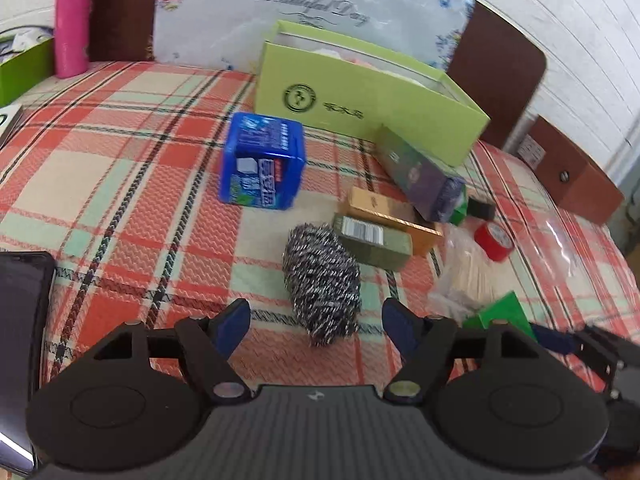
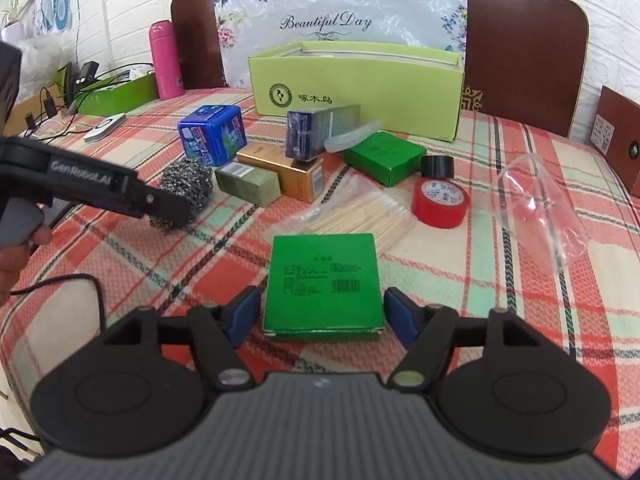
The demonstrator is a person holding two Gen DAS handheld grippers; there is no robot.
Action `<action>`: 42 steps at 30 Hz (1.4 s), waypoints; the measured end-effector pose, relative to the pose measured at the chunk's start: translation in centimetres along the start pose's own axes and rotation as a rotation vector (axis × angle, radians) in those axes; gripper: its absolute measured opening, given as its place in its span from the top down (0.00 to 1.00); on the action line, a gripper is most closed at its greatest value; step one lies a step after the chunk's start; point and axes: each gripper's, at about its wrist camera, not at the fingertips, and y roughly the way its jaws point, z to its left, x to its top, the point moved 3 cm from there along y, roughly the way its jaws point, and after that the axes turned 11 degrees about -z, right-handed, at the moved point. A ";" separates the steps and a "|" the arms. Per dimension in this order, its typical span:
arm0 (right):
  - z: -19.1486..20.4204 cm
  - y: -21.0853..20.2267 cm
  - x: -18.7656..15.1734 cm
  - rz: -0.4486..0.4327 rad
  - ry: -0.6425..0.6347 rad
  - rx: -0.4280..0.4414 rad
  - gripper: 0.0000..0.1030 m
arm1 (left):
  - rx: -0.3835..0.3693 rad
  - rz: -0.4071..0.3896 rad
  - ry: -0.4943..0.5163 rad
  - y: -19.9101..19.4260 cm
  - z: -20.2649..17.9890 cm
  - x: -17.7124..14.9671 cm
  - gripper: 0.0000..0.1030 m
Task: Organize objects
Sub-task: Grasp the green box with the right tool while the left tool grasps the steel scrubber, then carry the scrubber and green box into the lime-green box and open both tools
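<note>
My left gripper point(image 1: 316, 320) is open, its blue pads on either side of a steel wool scourer point(image 1: 322, 284), not touching it. My right gripper point(image 2: 318, 316) is open around the near end of a flat green box point(image 2: 322, 280) on the plaid cloth. The open light-green cardboard box point(image 2: 356, 88) stands at the back; it also shows in the left wrist view point(image 1: 360, 104). Loose items lie between: a blue cube tin point(image 2: 212, 136), a gold box point(image 2: 280, 172), an olive box point(image 2: 248, 186), a dark purple box point(image 2: 316, 132), a second green box point(image 2: 384, 156), red tape point(image 2: 440, 204), black tape point(image 2: 437, 167), a bag of wooden sticks point(image 2: 360, 216).
A pink flask point(image 2: 165, 60) and a green tray with cables point(image 2: 116, 92) stand at the back left. A clear plastic bag point(image 2: 540, 208) lies at the right. A dark phone point(image 1: 20, 344) lies near the left gripper. Brown chair backs point(image 2: 524, 40) stand behind the table.
</note>
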 end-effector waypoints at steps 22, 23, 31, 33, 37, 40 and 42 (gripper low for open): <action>0.0 0.9 -0.2 0.013 0.018 -0.028 0.39 | 0.033 -0.028 -0.025 1.8 -0.7 0.1 0.40; 0.0 0.8 -0.1 0.012 0.020 -0.027 0.41 | 0.039 -0.027 -0.016 1.7 -0.7 0.1 0.53; -0.3 -0.4 1.1 -0.025 0.049 -0.013 0.41 | -0.002 -0.021 -0.025 0.8 -0.8 0.4 0.64; -0.7 -0.9 1.9 -0.050 0.059 -0.007 0.41 | -0.019 -0.036 -0.015 0.2 -1.2 0.7 0.64; -1.4 -1.6 4.1 -0.103 0.064 -0.012 0.41 | -0.059 -0.090 -0.009 -1.0 -2.1 2.2 0.64; -2.1 -1.6 6.1 -0.151 0.069 -0.011 0.41 | -0.092 -0.137 -0.005 -1.6 -2.8 3.9 0.64; -2.5 -1.4 7.5 -0.182 0.058 -0.024 0.41 | -0.110 -0.164 -0.002 -1.8 -3.2 5.1 0.64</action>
